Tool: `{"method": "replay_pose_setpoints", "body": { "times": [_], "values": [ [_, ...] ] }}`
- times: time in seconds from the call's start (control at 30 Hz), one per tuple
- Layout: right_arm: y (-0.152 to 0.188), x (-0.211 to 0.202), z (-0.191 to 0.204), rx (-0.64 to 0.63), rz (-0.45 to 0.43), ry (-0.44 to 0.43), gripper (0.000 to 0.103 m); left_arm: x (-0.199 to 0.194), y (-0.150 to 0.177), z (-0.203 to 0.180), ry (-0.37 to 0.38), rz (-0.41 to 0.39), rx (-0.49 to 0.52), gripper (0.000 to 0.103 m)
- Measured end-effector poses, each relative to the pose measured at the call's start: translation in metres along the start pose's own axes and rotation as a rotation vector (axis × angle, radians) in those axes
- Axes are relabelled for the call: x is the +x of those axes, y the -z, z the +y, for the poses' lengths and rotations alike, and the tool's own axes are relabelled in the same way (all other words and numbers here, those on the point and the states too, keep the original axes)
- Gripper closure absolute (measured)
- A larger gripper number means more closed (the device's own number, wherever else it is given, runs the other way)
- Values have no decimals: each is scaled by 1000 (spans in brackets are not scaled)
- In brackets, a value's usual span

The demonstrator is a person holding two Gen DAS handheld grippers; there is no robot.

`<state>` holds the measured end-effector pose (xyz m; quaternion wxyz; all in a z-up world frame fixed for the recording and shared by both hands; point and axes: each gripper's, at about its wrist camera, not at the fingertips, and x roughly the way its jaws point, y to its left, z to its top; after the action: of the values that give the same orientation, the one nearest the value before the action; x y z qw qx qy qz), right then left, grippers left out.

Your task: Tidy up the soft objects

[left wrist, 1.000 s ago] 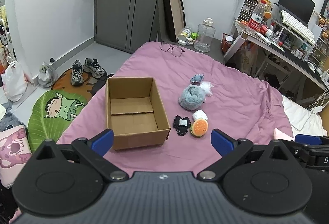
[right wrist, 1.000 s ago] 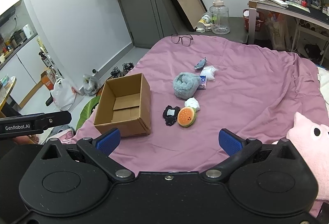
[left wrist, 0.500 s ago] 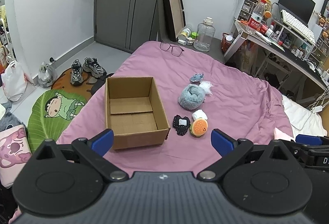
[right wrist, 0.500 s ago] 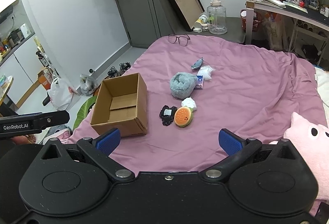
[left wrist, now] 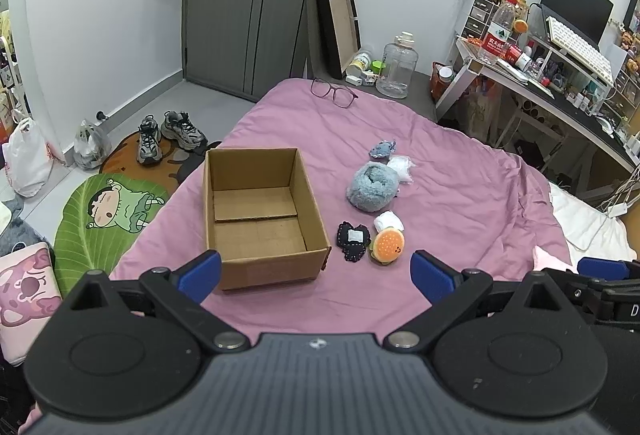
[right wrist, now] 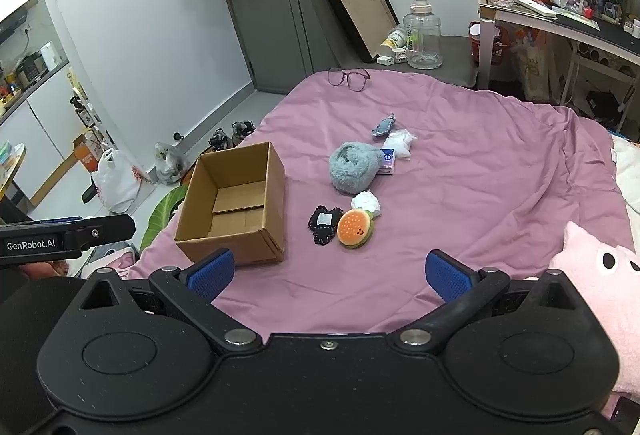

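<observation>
An empty open cardboard box (left wrist: pixel 256 211) (right wrist: pixel 236 207) sits on the purple bed cover. To its right lie several soft things: a burger plush (left wrist: pixel 387 246) (right wrist: pixel 355 228), a black patch (left wrist: pixel 352 239) (right wrist: pixel 323 223), a small white bundle (left wrist: pixel 388 222) (right wrist: pixel 366 202), a fluffy blue-grey plush (left wrist: pixel 372 186) (right wrist: pixel 354 167), a small blue plush (left wrist: pixel 382 149) (right wrist: pixel 383 126) and a white bag (left wrist: pixel 402 169) (right wrist: pixel 398 142). My left gripper (left wrist: pixel 316 273) and right gripper (right wrist: pixel 330 271) are both open and empty, held above the bed's near edge.
Glasses (left wrist: pixel 334 93) lie at the bed's far end. A pink pig plush (right wrist: pixel 600 295) lies at the near right. A desk (left wrist: pixel 560 75) stands on the right. Shoes (left wrist: pixel 168 133), bags and a green mat (left wrist: pixel 108 211) lie on the floor at the left.
The right wrist view has shifted slightly: the box and toys sit a little further left and higher than a second ago. The left view is nearly unchanged. Both grippers stay open.
</observation>
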<state>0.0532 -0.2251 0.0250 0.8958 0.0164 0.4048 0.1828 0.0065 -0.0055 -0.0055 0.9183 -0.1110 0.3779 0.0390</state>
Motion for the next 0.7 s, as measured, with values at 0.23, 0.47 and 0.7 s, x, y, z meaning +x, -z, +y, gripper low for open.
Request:
{"method": "replay_pose_setpoints", "body": {
  "times": [0.23, 0.47, 0.7],
  "values": [
    [0, 0, 0, 0, -1, 0, 0, 1, 0, 0, 3, 1, -1, 3],
    [-1, 2, 0, -12, 5, -11, 0, 0, 0, 1, 13, 9, -19, 3],
    [-2, 2, 0, -23, 8, -17, 0, -2, 1, 1, 14, -4, -21, 3]
  ]
}}
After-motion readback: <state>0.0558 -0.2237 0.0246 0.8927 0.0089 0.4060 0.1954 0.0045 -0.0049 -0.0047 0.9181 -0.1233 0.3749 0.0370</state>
